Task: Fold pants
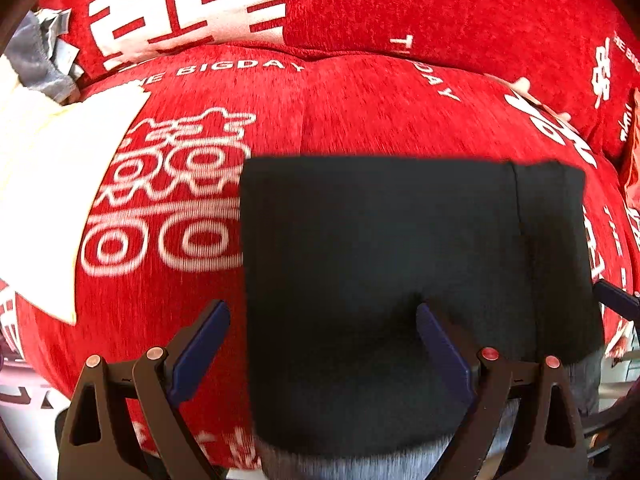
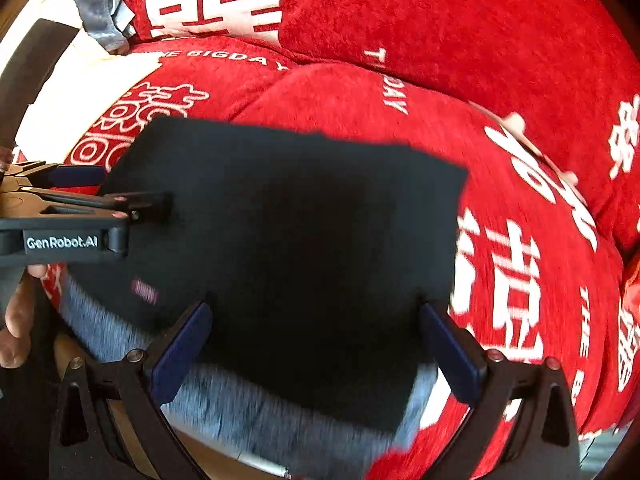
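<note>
Folded black pants are shown lying flat on a red sofa cushion, with the left gripper and right gripper held over their near edge, fingers spread wide and nothing grasped.

Folded black pants fill middle of red sofa seat. Bare seat beyond pants, up to back cushions. Left blocked by cream cloth. Left gripper crowds pants' left edge.
</note>
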The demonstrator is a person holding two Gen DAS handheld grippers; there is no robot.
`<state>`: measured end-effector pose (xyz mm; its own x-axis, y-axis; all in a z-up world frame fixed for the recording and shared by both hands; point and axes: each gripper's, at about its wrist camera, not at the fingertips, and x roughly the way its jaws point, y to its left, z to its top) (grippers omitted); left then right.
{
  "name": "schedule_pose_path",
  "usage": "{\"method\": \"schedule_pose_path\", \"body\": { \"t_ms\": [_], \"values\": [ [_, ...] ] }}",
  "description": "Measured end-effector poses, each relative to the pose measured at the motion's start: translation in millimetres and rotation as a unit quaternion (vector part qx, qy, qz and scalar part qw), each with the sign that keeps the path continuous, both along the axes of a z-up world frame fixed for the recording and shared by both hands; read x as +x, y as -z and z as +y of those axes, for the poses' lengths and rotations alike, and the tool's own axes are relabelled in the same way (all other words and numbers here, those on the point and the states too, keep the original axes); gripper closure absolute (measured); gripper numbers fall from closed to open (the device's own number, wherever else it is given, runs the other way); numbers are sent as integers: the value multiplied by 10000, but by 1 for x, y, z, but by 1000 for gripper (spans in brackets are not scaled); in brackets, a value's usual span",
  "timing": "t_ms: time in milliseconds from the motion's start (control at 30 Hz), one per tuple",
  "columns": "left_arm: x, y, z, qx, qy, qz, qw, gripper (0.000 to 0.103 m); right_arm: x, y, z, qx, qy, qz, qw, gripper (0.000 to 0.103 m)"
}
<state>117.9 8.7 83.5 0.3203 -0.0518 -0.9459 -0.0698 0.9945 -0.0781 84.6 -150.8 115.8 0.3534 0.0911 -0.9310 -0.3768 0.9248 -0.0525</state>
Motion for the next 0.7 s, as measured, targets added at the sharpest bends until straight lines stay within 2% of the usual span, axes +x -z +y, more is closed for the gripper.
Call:
{"method": "schedule_pose_path", "body": {
  "t_ms": [167,300,433,700],
  "values": [
    [-25,-11,-5,127,3,-6,9999,8,-20,1,-14,142,382,255,9988,0],
    [-37,-28,-7,63,-86,-152,9998,8,-28,-15,-21,226,797,20,9966,0],
    [-46,-38,-12,306,-185,-293,9989,8,-34,-32,-22,189,1126,-305,9930,0],
    [-66,-39,-26,577,-96,-470,9972,8,-44,-34,-15,81,1183,-498,9917,0]
  ]
}}
